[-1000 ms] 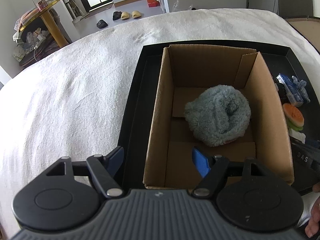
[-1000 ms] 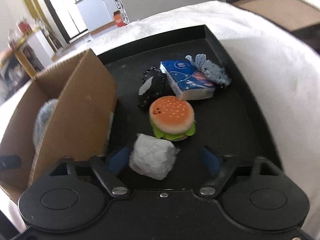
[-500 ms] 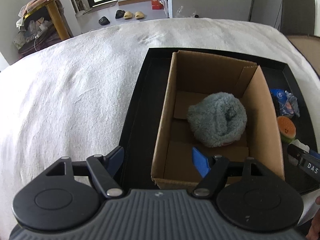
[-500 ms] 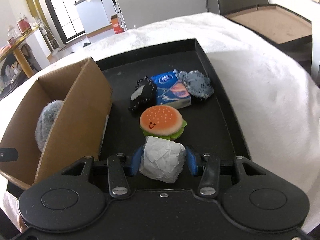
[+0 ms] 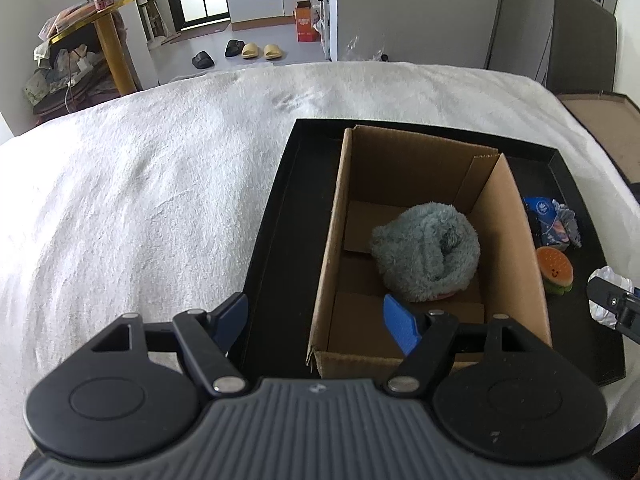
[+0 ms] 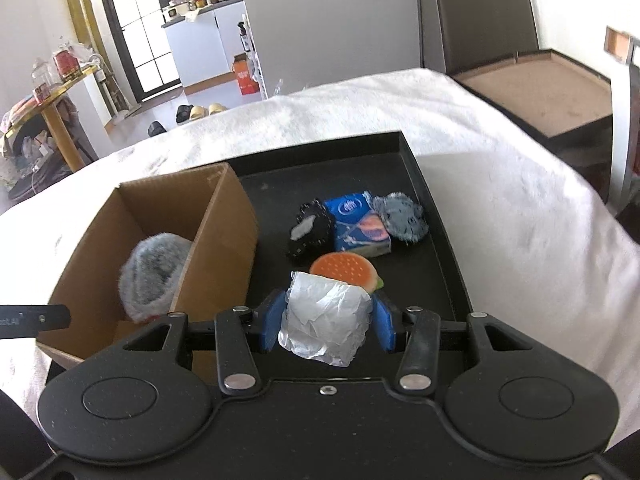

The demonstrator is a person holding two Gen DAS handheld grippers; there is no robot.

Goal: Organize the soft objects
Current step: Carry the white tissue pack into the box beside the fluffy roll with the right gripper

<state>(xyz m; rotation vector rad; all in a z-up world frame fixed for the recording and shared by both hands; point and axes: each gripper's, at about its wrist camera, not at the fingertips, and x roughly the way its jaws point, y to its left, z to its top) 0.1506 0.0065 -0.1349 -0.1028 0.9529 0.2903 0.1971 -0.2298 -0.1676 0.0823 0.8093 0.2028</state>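
Right wrist view: the crumpled white paper bundle point(image 6: 325, 322), light and easily crushed, is pinched at its sides by the right tongs point(image 6: 326, 326) above the black tray point(image 6: 434, 216); the left tongs point(image 5: 316, 320) are spread over the cardboard box point(image 5: 516, 240).

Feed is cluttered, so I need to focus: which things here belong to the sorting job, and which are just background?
Job:
- brown cardboard box
- fluffy grey-blue plush
- crumpled white paper-wrapped lump, gripped by right gripper
- orange burger toy
- blue tissue pack
- black tray

Background:
- slippers
- orange carton
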